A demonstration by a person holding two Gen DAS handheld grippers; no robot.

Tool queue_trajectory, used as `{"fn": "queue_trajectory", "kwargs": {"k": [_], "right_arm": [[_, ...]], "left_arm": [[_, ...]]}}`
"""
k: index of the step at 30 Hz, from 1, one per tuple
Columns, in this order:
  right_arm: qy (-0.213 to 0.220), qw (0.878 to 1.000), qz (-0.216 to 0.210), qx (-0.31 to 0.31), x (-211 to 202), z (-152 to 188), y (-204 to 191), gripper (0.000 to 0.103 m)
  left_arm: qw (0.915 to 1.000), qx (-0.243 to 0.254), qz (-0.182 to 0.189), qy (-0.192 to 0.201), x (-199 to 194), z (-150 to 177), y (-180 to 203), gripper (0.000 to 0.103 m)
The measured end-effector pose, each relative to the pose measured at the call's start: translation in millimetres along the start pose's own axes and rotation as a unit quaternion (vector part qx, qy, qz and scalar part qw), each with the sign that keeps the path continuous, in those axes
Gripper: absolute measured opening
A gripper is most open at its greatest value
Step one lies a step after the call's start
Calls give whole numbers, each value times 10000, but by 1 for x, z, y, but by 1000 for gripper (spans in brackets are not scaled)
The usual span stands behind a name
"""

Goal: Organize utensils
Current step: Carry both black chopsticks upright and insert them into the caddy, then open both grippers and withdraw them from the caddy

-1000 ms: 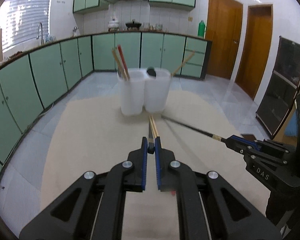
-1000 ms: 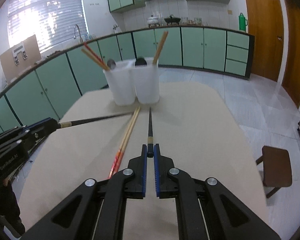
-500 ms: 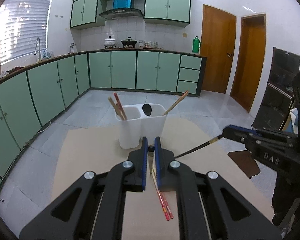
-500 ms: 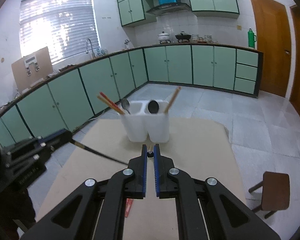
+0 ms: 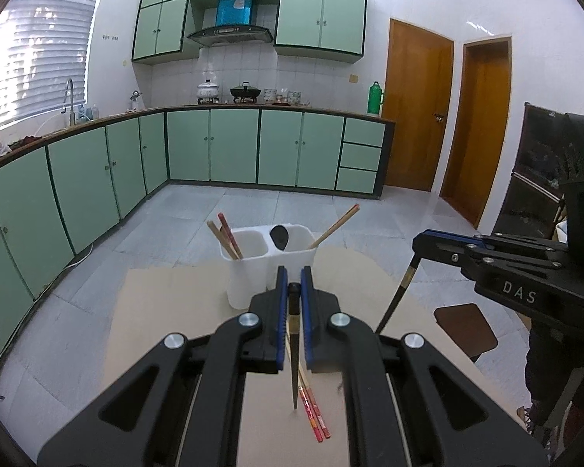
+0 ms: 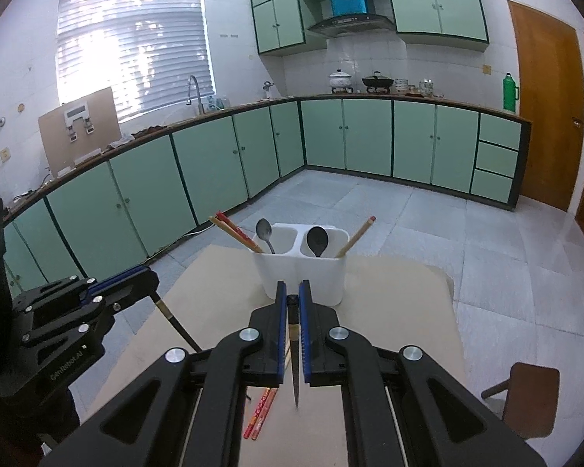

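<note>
My left gripper (image 5: 293, 278) is shut on the thick end of a black chopstick (image 5: 294, 366), whose tip hangs down above the beige table (image 5: 167, 311). My right gripper (image 6: 293, 291) is shut on a second black chopstick (image 6: 296, 366) in the same way. Each gripper shows in the other's view, right gripper (image 5: 418, 241) and left gripper (image 6: 152, 277). Ahead stands a white two-compartment holder (image 6: 303, 276) with chopsticks (image 6: 235, 233), a metal spoon (image 6: 264, 229) and a black spoon (image 6: 317, 241). A red-ended pair of chopsticks (image 6: 261, 412) lies on the table below the grippers.
A brown stool (image 6: 533, 401) stands on the tiled floor right of the table. Green kitchen cabinets (image 6: 354, 140) run along the far wall and the left side. A person's dark clothing (image 5: 545, 369) is at the right edge of the left wrist view.
Both grippers have risen, lifting the two black chopsticks off the table. The chopsticks swung from lying forward to hanging tip-down, and the holder sits lower in both views.
</note>
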State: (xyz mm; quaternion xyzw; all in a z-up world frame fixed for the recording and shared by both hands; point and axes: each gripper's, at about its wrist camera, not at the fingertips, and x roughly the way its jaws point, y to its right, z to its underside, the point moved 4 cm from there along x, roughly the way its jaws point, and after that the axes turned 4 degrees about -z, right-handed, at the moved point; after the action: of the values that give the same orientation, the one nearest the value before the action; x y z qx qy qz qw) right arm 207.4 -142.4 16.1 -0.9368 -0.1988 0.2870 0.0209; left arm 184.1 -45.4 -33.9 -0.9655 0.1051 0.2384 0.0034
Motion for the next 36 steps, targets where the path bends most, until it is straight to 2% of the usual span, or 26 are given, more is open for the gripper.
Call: {"fn": "queue_trajectory", "kwargs": {"k": [7,14,22,26,30,36], "right_arm": [[242,9996,-48,-124,-7,-35,1,6],[729,9972,6,-175,-5,-93,8,6],[1434,9892,260,-123,14,-161,29,6],[1550,9871,387,-106,41,-175,44,6],[1433,9888,409,-8,75,-172,57,6],[1042,9936,434,101,114,-149,72,6]], "left_arm": [[9996,45,40,287,-4,-28,-1,6],[9965,180,-45,819,2,-82,3,6],[9892,245,-240,1425,37,-154,1,6],[9870,205,-332,1560,67,-167,-2,6],[9886,142,-399,1446,109,-161,-7,6],[9955,29,-413,854,160,-138,-21,6]]}}
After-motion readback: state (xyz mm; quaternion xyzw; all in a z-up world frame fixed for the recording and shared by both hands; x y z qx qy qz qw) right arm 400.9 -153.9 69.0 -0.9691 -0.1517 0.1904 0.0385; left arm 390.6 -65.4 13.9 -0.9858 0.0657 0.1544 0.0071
